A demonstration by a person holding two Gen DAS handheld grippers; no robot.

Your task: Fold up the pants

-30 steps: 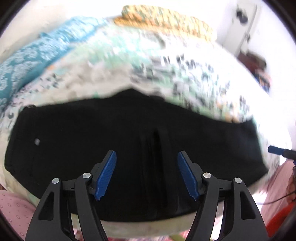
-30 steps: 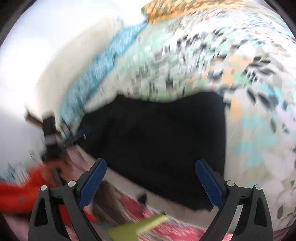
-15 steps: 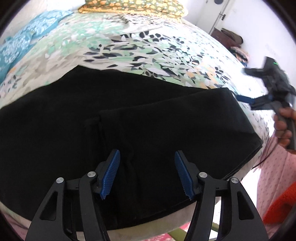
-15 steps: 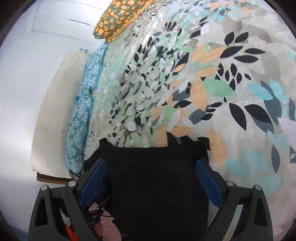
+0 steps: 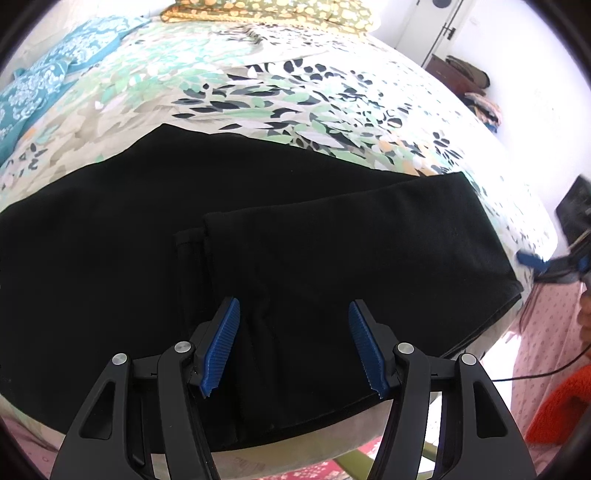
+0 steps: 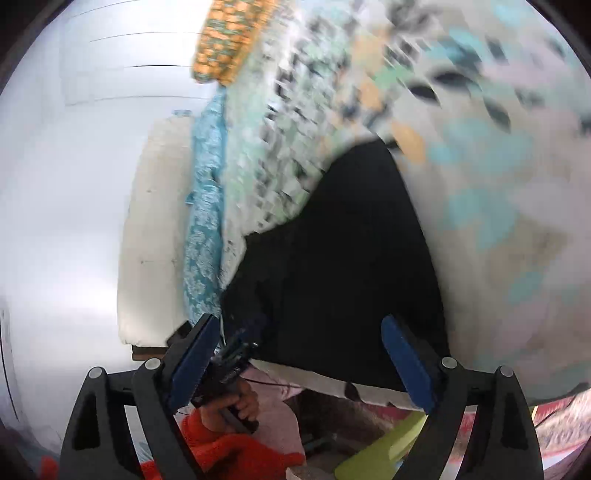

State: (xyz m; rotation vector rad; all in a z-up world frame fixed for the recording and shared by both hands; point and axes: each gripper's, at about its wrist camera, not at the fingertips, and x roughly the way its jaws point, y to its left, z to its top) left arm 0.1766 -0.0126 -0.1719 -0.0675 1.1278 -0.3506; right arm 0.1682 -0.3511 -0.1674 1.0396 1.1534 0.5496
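Note:
Black pants lie flat across the near edge of the bed, with the right part folded over onto the rest, its hem edge near the middle. My left gripper is open and empty, hovering over the folded layer near the bed's front edge. My right gripper is open and empty, off the bed's right end; it also shows in the left wrist view. The right wrist view is blurred and shows the pants from their end.
The bed has a leaf-print sheet. A yellow-patterned pillow lies at the head and a blue patterned cloth at the far left. A door and piled clothes stand at the right. A green object lies on the floor.
The left gripper has drawn slightly nearer the folded layer. The right gripper has pulled back from the pants' end toward the bed's edge, its view now blurred by motion.

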